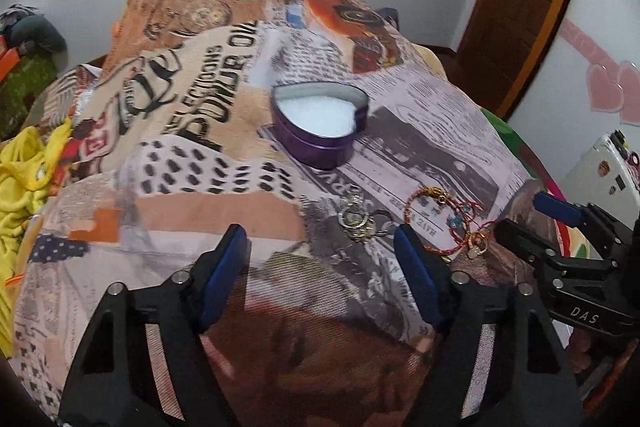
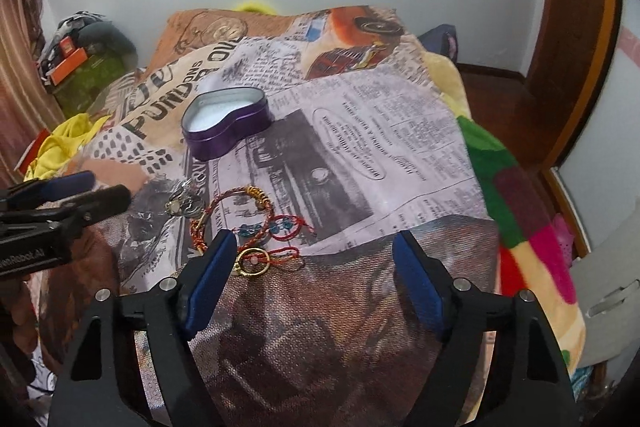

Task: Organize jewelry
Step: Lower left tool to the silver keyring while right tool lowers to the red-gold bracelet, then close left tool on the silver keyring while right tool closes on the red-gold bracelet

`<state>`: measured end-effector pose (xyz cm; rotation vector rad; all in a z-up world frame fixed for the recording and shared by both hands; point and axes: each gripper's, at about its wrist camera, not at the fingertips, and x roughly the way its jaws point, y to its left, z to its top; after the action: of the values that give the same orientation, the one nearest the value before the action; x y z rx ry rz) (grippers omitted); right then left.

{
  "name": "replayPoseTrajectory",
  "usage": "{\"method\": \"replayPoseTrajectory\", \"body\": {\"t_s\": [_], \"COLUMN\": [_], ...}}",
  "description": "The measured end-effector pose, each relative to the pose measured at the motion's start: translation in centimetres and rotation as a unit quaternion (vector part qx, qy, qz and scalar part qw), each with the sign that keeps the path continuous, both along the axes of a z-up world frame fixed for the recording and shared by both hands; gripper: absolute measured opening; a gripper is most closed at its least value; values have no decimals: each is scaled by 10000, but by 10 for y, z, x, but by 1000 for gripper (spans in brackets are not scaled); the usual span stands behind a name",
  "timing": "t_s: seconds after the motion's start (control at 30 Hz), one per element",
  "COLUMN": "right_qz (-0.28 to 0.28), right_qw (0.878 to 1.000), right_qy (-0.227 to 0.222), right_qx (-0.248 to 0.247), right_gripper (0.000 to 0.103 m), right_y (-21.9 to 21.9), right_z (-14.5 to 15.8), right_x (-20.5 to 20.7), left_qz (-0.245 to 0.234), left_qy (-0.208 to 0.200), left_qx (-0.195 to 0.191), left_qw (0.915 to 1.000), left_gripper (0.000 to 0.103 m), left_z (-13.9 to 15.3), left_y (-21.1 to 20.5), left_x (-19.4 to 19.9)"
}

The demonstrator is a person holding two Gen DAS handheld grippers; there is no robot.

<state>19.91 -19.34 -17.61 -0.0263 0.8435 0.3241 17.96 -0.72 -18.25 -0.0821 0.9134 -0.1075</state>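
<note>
Two hand-held grippers hang low over a bed covered by a newspaper-print blanket [image 2: 400, 155]. Near the middle of the blanket sits an open purple heart-shaped tin [image 1: 320, 121] with a white lining and nothing visible inside it.

The jewelry lies loose on the blanket, nearer the cameras than the tin and apart from it. There is a red-and-gold beaded bangle [image 2: 234, 213], a red thread bracelet with blue beads [image 2: 280, 227], a gold ring [image 2: 252, 261] and a small cluster of silver and gold rings [image 1: 360, 221].

The left gripper [image 1: 320, 267] has its blue-padded jaws spread with only blanket between them; the ring cluster lies just beyond its tips. The right gripper [image 2: 314, 263] is also spread and pinches nothing. The gold ring sits just inside its left pad, seemingly not touched.

This looks like the start of the task, the approach for a first pick, with every piece visible outside the tin. The next move probably calls for lowering one gripper over a single small piece, pinching it without snagging cloth or thread, then carrying it to the tin.
</note>
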Motion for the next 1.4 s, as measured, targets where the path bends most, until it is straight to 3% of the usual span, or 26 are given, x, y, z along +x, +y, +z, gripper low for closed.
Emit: {"method": "replayPoseTrajectory", "body": {"t_s": [0.37,0.77,1.07,1.4], "right_qz": [240,487,829,914], "right_qw": [9994,9976,9947,9940], "right_qy": [66,217,419,539], "right_qx": [238,448,432,274], "right_gripper": [62,45,28,10], "right_y": [6,14,32,40], "right_z": [0,-5,-16,-25], "right_x": [11,26,43,46], "left_qz": [-475,-424,-524,-542], "left_qy": [280,544,569,532], "left_qx": [-176,-595,-553,-690], "left_qw": [9983,9958,9955,9947], "left_gripper": [50,31,19,17], "left_z": [-17,-29,-36,-36], "left_y": [-15,-4,-9,-7], "left_x": [23,52,61,60]}}
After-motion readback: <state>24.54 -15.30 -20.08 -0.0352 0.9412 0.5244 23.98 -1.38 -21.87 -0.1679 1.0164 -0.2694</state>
